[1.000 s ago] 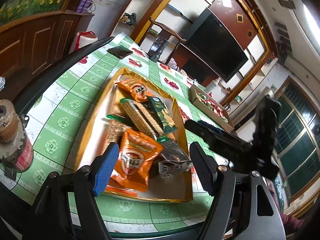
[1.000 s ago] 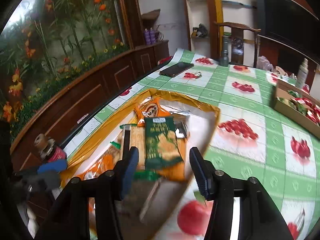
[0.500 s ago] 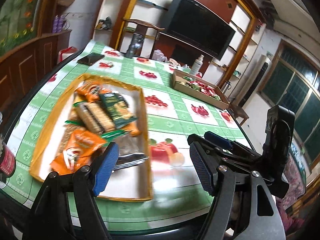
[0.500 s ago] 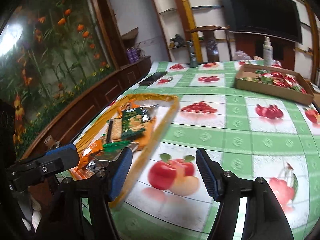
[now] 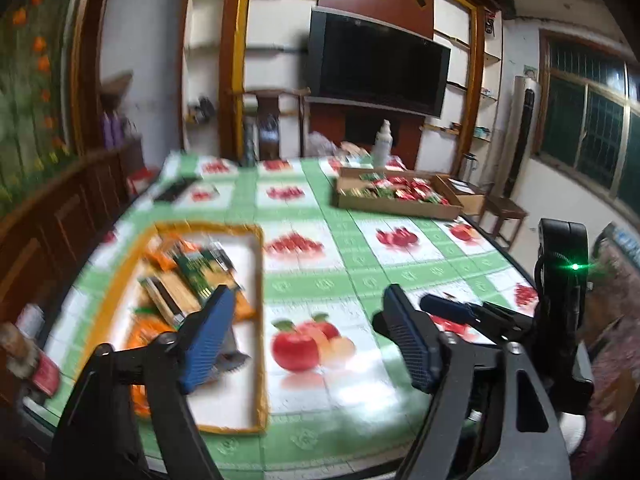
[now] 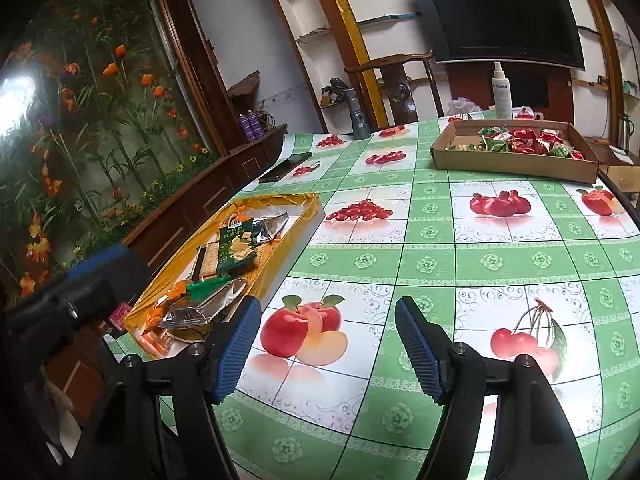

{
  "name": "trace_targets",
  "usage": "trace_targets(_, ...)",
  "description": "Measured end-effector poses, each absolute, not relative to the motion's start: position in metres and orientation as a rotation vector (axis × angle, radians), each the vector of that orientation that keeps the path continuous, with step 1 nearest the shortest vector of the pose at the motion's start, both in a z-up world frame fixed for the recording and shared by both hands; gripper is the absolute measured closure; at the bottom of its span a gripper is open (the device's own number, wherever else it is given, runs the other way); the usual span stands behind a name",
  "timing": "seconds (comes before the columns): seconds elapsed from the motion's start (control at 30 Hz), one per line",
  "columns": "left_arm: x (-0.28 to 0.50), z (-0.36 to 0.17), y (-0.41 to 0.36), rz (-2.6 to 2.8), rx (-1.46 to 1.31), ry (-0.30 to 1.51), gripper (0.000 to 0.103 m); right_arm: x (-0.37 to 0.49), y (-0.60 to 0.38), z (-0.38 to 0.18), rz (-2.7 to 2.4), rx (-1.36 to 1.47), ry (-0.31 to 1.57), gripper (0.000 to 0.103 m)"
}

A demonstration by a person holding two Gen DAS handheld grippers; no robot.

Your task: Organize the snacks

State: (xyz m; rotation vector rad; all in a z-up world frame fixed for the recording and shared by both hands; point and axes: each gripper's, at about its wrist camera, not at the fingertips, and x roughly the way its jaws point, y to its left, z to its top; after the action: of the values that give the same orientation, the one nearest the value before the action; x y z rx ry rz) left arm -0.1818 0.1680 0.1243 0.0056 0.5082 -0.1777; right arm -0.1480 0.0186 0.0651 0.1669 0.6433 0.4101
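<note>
A gold-rimmed tray point(image 5: 260, 320) point(image 6: 308, 222) lies on the table's near left and holds several snack packs: a green biscuit pack point(image 6: 235, 245), orange packs point(image 5: 148, 332) and silver foil packs point(image 6: 192, 314). A cardboard box point(image 5: 400, 206) point(image 6: 512, 166) of red and green wrapped snacks sits at the far right. My left gripper point(image 5: 308, 340) is open and empty, above the near table beside the tray. My right gripper point(image 6: 326, 344) is open and empty over the apple print. The right gripper also shows in the left wrist view point(image 5: 460, 312).
The table has a green fruit-print cloth point(image 6: 440, 264). A black phone point(image 6: 284, 168), a dark flashlight point(image 6: 360, 120) and a white spray bottle point(image 6: 502, 90) stand at the far side. A wooden chair point(image 6: 396, 76) and a TV are behind. A small jar point(image 5: 36, 364) sits at the near left edge.
Both grippers have pulled back and swung right, away from the tray toward the table's middle. Both stay open and empty. The snacks in the tray have not moved.
</note>
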Motion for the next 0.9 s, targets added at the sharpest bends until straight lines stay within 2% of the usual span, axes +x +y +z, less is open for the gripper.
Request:
trace_targets(0.13,-0.195,0.136,0.166,-0.084,0.079,0.392,0.017,-0.150,0.021,0.063,0.418,0.162,0.640,0.031)
trace_targets(0.2,-0.198,0.139,0.169,-0.049,0.090,0.364,0.004,-0.151,0.024,0.062,0.424,0.156,0.644,0.031)
trace_targets(0.23,-0.196,0.138,0.171,-0.042,0.090,0.366,0.000,-0.151,0.026,0.061,0.427,0.150,0.648,0.031)
trace_targets(0.43,-0.174,0.121,0.187,0.036,0.064,0.500,0.000,-0.159,0.038,0.064,0.438,0.104,0.631,0.031)
trace_targets(0.67,-0.204,0.133,0.206,0.112,0.031,0.310,0.000,-0.172,0.059,0.071,0.457,0.024,0.582,0.031)
trace_targets(0.8,-0.180,0.140,0.223,0.015,-0.079,0.395,0.000,-0.177,0.071,0.073,0.468,-0.027,0.562,0.027)
trace_targets(0.9,-0.178,0.140,0.228,0.033,-0.125,0.369,0.000,-0.179,0.078,0.070,0.479,-0.054,0.566,0.027)
